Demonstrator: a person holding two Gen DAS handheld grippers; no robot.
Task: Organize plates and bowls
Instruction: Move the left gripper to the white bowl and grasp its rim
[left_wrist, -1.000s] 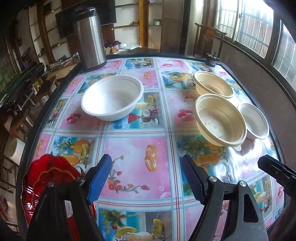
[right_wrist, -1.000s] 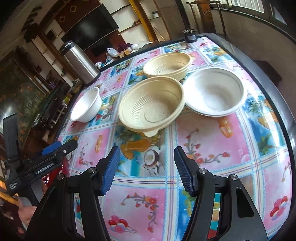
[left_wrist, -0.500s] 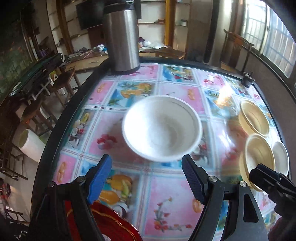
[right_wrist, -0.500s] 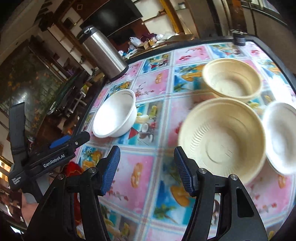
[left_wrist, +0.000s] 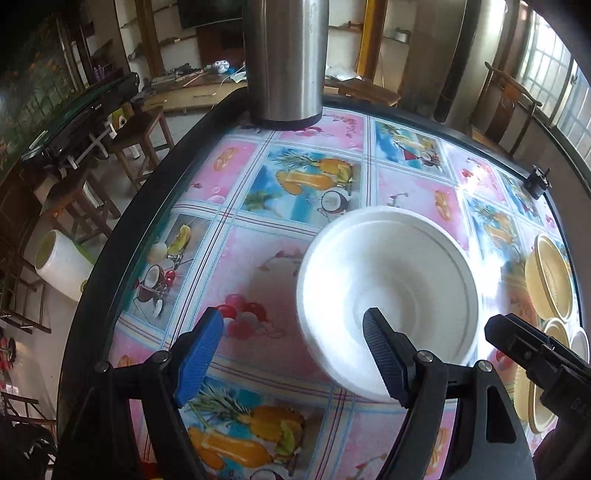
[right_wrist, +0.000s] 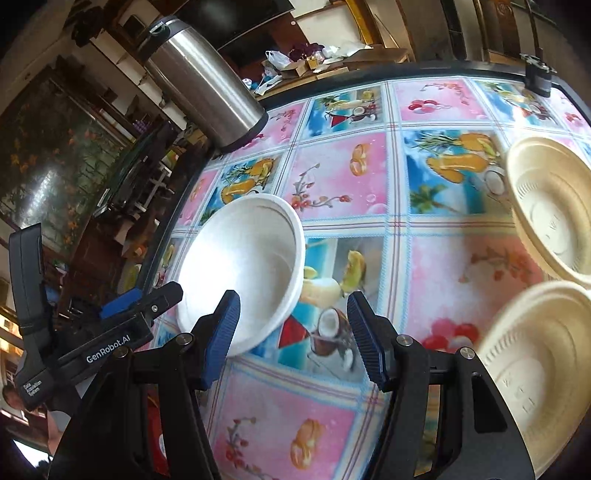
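White foam bowl (left_wrist: 391, 291), deep and empty, is flanked by the left gripper (left_wrist: 291, 354) and right gripper (right_wrist: 291, 332), both parted, nothing grasped.

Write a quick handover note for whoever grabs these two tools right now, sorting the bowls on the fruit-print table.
Left tool: open, empty, its right finger over the white bowl.
Right tool: open, empty, over the tablecloth beside that bowl.
Things: white bowl sits alone near the steel flask; two beige bowls sit separately at the right.
Done: nothing stacked in view.
Left: probably grip the white bowl, then group the bowls.
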